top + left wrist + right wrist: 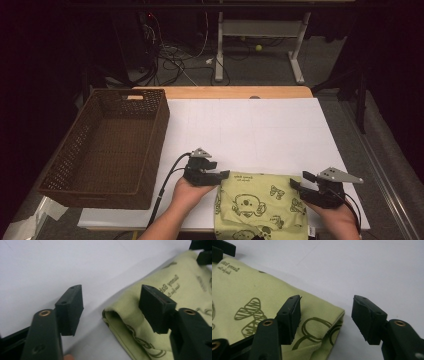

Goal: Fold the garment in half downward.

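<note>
A light green cloth (pixel 257 200) with dark cartoon prints lies folded on the white table near the front edge. My left gripper (pixel 224 175), held in a hand, is at the cloth's far left corner and points right. In the left gripper view its jaws (pixel 111 302) stand open around the folded corner of the cloth (pixel 180 287), with the pads clear of it. My right gripper (pixel 298 180) is at the far right corner and points left. Its jaws (pixel 325 312) are open too, the cloth's corner (pixel 242 292) between them, untouched.
A brown wicker basket (pixel 162 125) stands at the table's left side with nothing in it. The white table sheet (pixel 250 125) stretches bare beyond the cloth. Behind the table, cables and desk legs are on the floor.
</note>
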`<state>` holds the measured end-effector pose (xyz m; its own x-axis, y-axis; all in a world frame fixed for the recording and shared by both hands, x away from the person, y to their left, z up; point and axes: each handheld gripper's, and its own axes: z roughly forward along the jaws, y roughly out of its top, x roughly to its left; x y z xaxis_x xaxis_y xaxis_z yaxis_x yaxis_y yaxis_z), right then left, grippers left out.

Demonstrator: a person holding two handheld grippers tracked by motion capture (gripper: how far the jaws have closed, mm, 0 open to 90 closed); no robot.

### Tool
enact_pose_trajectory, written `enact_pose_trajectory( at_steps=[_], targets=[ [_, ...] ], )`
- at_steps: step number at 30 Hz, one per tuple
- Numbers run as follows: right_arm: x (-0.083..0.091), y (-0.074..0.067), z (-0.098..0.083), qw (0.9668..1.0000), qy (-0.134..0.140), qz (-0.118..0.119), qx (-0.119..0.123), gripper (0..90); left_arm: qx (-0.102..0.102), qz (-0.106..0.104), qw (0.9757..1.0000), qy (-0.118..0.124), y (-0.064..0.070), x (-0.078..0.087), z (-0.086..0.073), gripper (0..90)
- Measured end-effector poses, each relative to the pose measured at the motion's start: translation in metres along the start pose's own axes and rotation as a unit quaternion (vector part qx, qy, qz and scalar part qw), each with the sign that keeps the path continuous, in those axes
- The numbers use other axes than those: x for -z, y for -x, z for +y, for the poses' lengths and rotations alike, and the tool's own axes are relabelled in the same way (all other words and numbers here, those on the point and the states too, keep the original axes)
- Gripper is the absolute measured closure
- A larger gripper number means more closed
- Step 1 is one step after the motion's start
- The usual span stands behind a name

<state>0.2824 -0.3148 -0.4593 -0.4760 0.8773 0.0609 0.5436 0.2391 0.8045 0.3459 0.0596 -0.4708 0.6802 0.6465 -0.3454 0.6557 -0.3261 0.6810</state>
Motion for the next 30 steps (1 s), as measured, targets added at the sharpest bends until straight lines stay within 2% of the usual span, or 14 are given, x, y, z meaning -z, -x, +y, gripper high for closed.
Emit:
enact_pose_trajectory(
  at_steps=[2,5,6,8,11,14,18,24,27,30],
  targets=[
    [-0.005,0.000,0.001,0.9999,-0.014,-0.008,0.000,43.9,-0.012,0.001,0.9998,-0.014,0.000,-0.002,-0.002,40.0],
    [-0.008,0.002,0.000,0.9996,-0.027,-0.009,-0.006,45.1,-0.016,0.011,0.9997,-0.013,0.004,-0.003,-0.003,41.2],
    [-0.008,0.002,0.000,0.9994,-0.031,-0.011,-0.008,45.5,-0.021,0.012,0.9996,-0.014,0.005,-0.003,-0.003,44.2],
    [-0.009,0.002,-0.001,0.9993,-0.035,-0.006,-0.003,47.2,-0.034,0.019,0.9991,-0.016,0.008,-0.004,-0.005,45.3],
    [-0.011,0.000,-0.004,0.9990,-0.046,-0.003,0.000,49.3,-0.043,0.018,0.9988,-0.016,0.011,-0.006,-0.006,51.2],
    [-0.011,0.000,-0.004,0.9989,-0.046,-0.003,0.011,52.9,-0.049,0.020,0.9985,-0.016,0.013,-0.006,-0.007,54.8],
    [-0.011,-0.004,-0.005,0.9987,-0.049,-0.001,0.016,58.8,-0.057,0.011,0.9981,-0.021,0.017,-0.007,-0.008,61.9],
    [-0.010,-0.007,-0.006,0.9985,-0.049,0.009,0.022,71.3,-0.074,0.006,0.9970,-0.024,0.023,-0.007,-0.011,76.8],
    [-0.010,-0.008,-0.007,0.9984,-0.049,0.017,0.024,78.0,-0.079,0.006,0.9967,-0.021,0.024,-0.006,-0.011,79.2],
    [-0.009,-0.009,-0.007,0.9983,-0.046,0.016,0.033,80.9,-0.078,0.007,0.9969,-0.010,0.024,-0.004,-0.011,79.9]
  ],
)
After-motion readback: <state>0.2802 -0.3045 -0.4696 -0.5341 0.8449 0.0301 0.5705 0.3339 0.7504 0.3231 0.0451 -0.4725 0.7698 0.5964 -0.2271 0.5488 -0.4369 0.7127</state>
